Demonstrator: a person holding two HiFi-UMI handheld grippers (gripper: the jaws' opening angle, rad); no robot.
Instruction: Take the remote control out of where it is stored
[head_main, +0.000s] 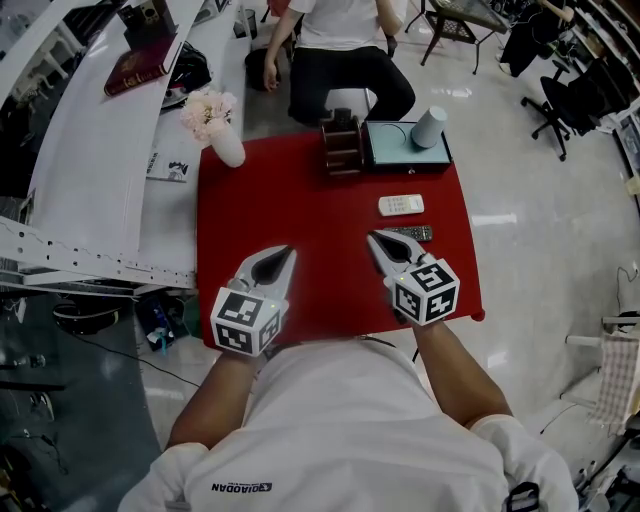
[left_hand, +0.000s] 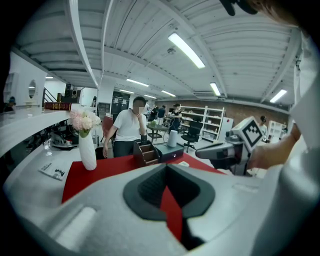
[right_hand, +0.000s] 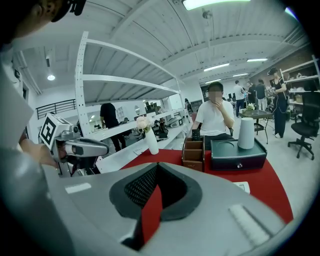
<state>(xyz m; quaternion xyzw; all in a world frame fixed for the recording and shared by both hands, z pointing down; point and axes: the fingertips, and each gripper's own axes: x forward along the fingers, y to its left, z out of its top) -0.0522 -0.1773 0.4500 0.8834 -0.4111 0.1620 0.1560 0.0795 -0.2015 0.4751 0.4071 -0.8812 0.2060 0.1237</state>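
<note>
A white remote (head_main: 401, 205) lies flat on the red table (head_main: 300, 210), in front of a dark drawer box (head_main: 400, 148). A black remote (head_main: 414, 233) lies just nearer, its left end hidden behind my right gripper (head_main: 373, 237). That gripper hovers over the table's near right part, shut and holding nothing. My left gripper (head_main: 287, 251) hovers beside it on the left, also shut and holding nothing. In the right gripper view the drawer box (right_hand: 238, 154) shows closed, with the white remote (right_hand: 243, 187) before it.
A brown wooden organizer (head_main: 341, 145) stands left of the drawer box, and a white cylinder (head_main: 430, 127) sits on top of the box. A white vase of flowers (head_main: 222, 135) stands at the table's far left corner. A person (head_main: 345, 60) sits beyond the table. A white counter (head_main: 100, 170) runs along the left.
</note>
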